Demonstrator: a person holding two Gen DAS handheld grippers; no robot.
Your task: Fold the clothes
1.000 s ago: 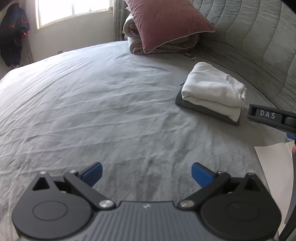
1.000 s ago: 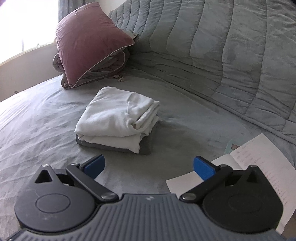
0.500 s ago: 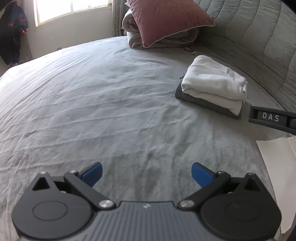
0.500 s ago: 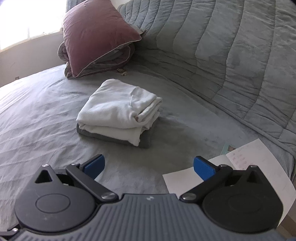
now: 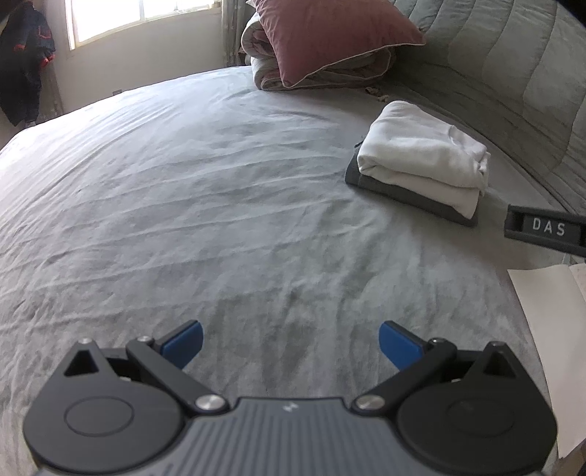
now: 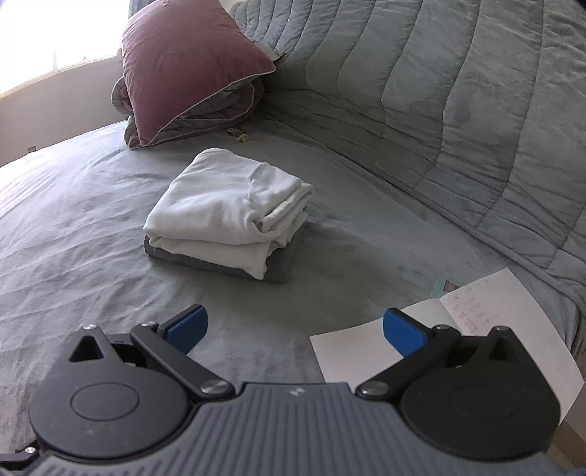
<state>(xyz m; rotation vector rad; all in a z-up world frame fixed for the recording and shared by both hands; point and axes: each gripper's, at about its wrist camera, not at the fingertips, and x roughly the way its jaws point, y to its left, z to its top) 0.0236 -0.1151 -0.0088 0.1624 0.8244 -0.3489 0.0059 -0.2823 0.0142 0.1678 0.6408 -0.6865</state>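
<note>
A folded white garment point(image 5: 421, 157) point(image 6: 227, 212) lies on top of a folded dark grey garment point(image 5: 406, 196) point(image 6: 219, 265) on the grey bed. My left gripper point(image 5: 289, 342) hovers open over bare sheet, well short and left of the stack. My right gripper point(image 6: 295, 327) is open too, nothing between its blue pads, with the stack a short way ahead and slightly left. A black part of the right gripper marked DAS point(image 5: 545, 229) shows at the right edge of the left wrist view.
A maroon pillow point(image 5: 329, 34) point(image 6: 183, 62) rests on a rolled grey quilt at the back. A quilted grey cover point(image 6: 457, 91) rises on the right. White paper sheets point(image 6: 439, 337) point(image 5: 549, 329) lie at the bed's right edge. Dark clothes point(image 5: 25, 62) hang by the window.
Both grippers have drawn back a little from the stack, which sits slightly farther away and higher in view. Both stay open.
</note>
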